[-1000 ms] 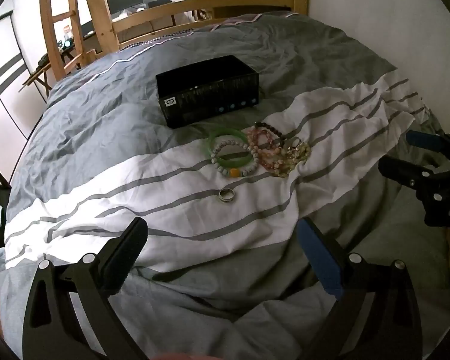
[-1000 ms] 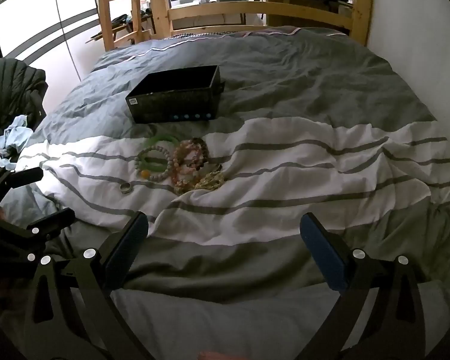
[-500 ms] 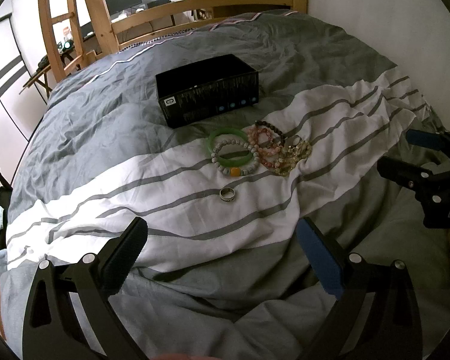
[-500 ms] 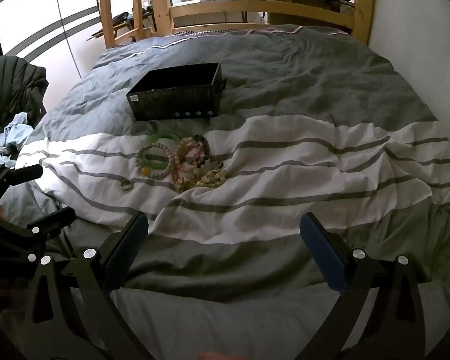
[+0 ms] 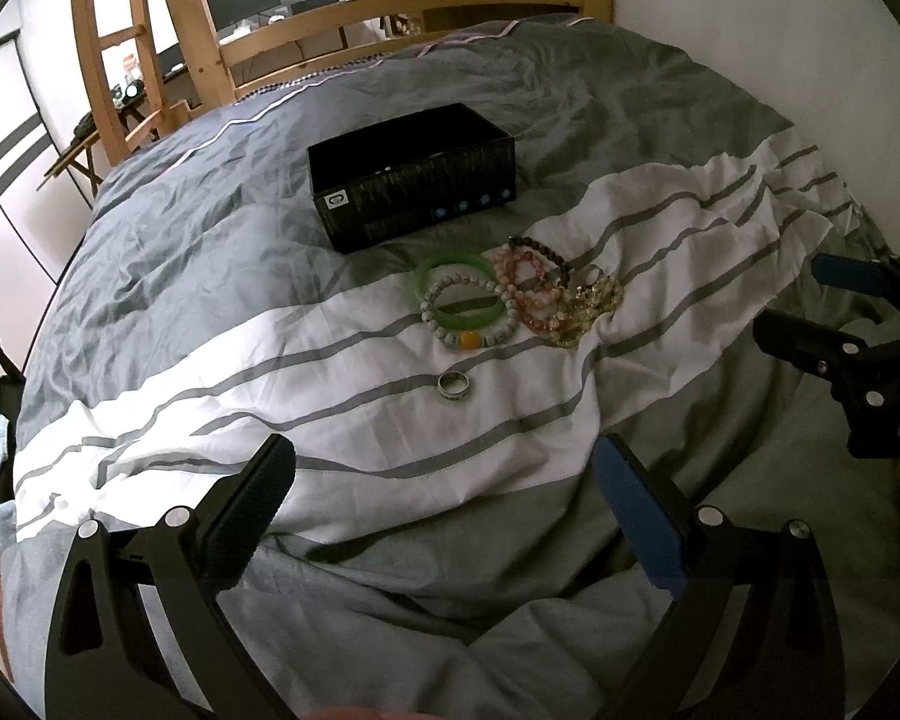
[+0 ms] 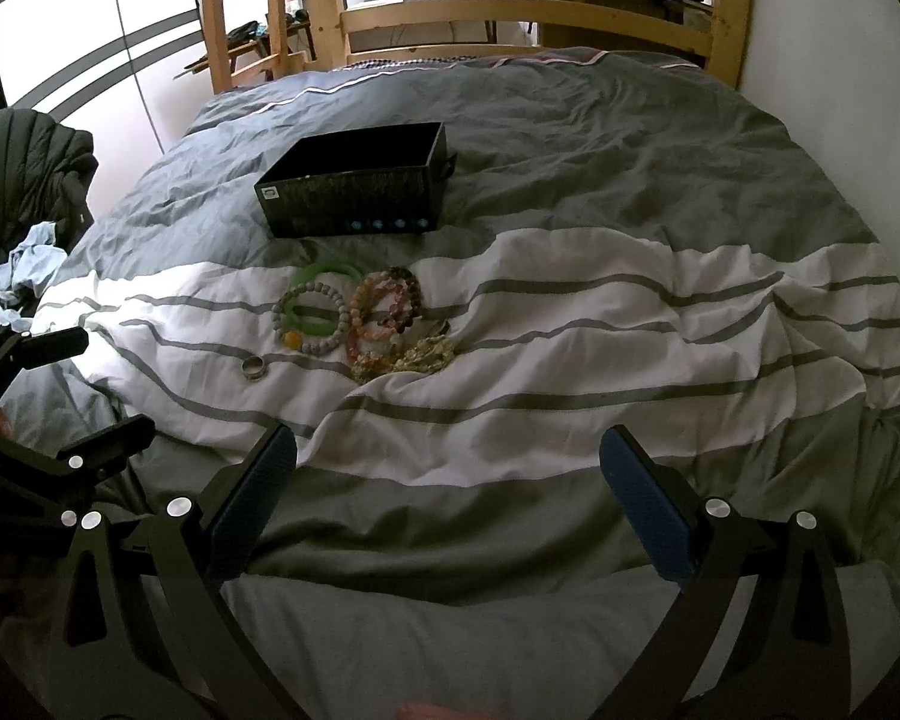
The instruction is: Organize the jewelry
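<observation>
While the pile of bead bracelets point(image 5: 513, 297) and the small silver ring point(image 5: 453, 387) lie on the striped bed cover point(image 5: 270, 360) near the open black box point(image 5: 411, 180), nothing is picked up. Left gripper point(image 5: 444, 510) and right gripper point(image 6: 447, 483) hover, jaws spread wide and empty. Next, I think, one must reach forward and pinch one piece.

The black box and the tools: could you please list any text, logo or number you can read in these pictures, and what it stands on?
"DA": white letters on the right tool body, cut off at the left wrist view's edge.
Black box: a white logo badge and a row of blue round icons on its front; too small to read.
Ring: possible markings on its band, too blurred to read.
</observation>
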`<state>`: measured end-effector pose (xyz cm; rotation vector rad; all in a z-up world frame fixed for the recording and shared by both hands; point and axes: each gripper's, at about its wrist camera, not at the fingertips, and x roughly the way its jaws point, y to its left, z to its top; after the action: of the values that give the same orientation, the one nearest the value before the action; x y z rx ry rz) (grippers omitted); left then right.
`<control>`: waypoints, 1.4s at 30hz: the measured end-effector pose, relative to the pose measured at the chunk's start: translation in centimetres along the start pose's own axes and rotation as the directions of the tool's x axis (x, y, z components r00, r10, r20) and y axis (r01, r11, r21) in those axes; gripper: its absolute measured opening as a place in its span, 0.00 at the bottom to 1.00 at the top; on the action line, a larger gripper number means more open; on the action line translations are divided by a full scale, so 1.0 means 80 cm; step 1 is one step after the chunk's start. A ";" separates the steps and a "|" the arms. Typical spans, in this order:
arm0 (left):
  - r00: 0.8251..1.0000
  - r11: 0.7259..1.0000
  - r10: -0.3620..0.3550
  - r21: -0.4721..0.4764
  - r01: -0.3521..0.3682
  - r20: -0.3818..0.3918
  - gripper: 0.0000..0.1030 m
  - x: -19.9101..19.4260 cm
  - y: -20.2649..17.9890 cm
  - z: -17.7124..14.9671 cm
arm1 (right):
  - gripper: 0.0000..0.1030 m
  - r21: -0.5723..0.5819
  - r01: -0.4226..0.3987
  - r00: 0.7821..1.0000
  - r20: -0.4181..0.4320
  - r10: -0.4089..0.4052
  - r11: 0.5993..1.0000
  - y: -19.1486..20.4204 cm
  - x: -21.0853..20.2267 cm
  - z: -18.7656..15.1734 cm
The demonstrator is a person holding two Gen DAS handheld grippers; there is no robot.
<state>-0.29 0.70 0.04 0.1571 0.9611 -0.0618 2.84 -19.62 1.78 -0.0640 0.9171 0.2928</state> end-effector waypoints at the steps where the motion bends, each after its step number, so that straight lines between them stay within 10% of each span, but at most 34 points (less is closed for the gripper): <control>1: 1.000 1.000 0.001 0.001 -0.001 0.000 0.95 0.000 -0.001 0.001 | 0.97 0.000 0.000 1.000 0.000 0.000 1.000 0.000 0.000 0.000; 42: 1.000 1.000 0.008 0.015 -0.008 -0.011 0.95 0.009 -0.011 -0.003 | 0.97 -0.001 0.002 1.000 -0.009 -0.002 1.000 0.002 0.003 -0.002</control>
<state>-0.22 -0.12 -0.79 0.1751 0.9714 -0.0604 2.81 -19.45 1.50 -0.0678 0.9257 0.2912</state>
